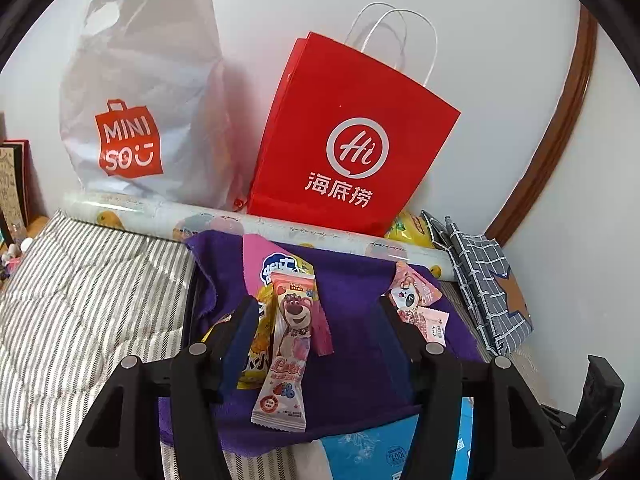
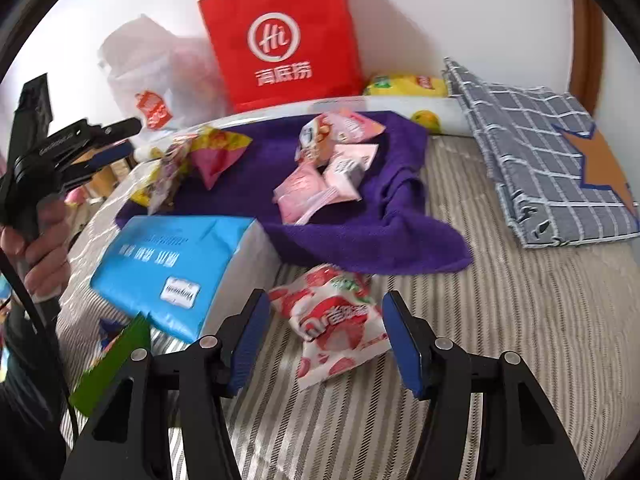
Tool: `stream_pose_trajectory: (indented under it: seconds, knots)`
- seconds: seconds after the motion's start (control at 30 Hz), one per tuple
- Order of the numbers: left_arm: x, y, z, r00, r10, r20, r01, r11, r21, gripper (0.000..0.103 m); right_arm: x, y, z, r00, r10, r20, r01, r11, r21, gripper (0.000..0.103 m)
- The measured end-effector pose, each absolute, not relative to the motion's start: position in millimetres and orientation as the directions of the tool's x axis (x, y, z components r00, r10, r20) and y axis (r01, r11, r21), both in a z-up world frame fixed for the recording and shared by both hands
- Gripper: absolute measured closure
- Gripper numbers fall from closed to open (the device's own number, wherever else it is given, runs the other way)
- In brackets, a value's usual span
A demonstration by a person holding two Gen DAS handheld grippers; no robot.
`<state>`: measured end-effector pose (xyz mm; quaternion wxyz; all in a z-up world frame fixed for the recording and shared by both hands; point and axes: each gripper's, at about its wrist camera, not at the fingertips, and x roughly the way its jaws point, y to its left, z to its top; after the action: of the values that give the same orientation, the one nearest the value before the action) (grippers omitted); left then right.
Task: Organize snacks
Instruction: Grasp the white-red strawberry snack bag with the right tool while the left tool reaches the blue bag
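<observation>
In the left wrist view my left gripper (image 1: 318, 308) stands open over a purple towel (image 1: 360, 368). A long pink bear-print snack packet (image 1: 286, 340) lies on the towel between its fingers, close to the left pad, with a yellow packet (image 1: 256, 348) under that pad. Small pink packets (image 1: 416, 308) lie by the right finger. In the right wrist view my right gripper (image 2: 325, 298) is open around a strawberry-print packet (image 2: 336, 320) lying on the striped bedding (image 2: 500, 320); the pads stand close to its edges. The left gripper (image 2: 128, 140) shows at far left, held by a hand (image 2: 40, 252).
A blue tissue pack (image 2: 176, 264) lies left of the strawberry packet, a green box (image 2: 116, 364) below it. A red paper bag (image 2: 280, 36), a white plastic bag (image 1: 140, 100) and a printed roll (image 1: 280, 228) stand along the wall. A checked cloth (image 2: 540, 152) lies right.
</observation>
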<state>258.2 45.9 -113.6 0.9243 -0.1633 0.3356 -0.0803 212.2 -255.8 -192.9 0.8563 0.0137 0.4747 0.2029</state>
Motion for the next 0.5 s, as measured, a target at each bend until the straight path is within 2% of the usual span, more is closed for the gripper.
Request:
stream_pose_trajectory:
  seconds: [0.33,0.4,0.43,0.5]
  knots:
    - [260.1,46.4,-116.2,0.752,-0.262,-0.605,0.034,0.932,-0.361,0.046,215.8,-248.3,-216.8,0.432,0.286,-0.855,-0.372,0.921,0.120,0.044]
    - [259.7,45.8,-116.4,0.750,-0.263,-0.607,0.034,0.932,-0.361,0.046,212.8,-250.0,-215.6,0.435,0.286,-0.854,-0.371,0.921,0.119,0.060]
    - [259.6,45.3,-116.4,0.749,-0.264,-0.607,0.036,0.932,-0.362,0.046,210.6,-251.2,-213.6,0.436,0.285,-0.853,-0.370,0.921,0.119,0.063]
    - [259.4,44.3,-116.3,0.748,-0.267,-0.608,0.038,0.931,-0.362,0.046,203.8,-254.4,-208.8,0.436,0.282,-0.855,-0.363,0.924,0.120,0.078]
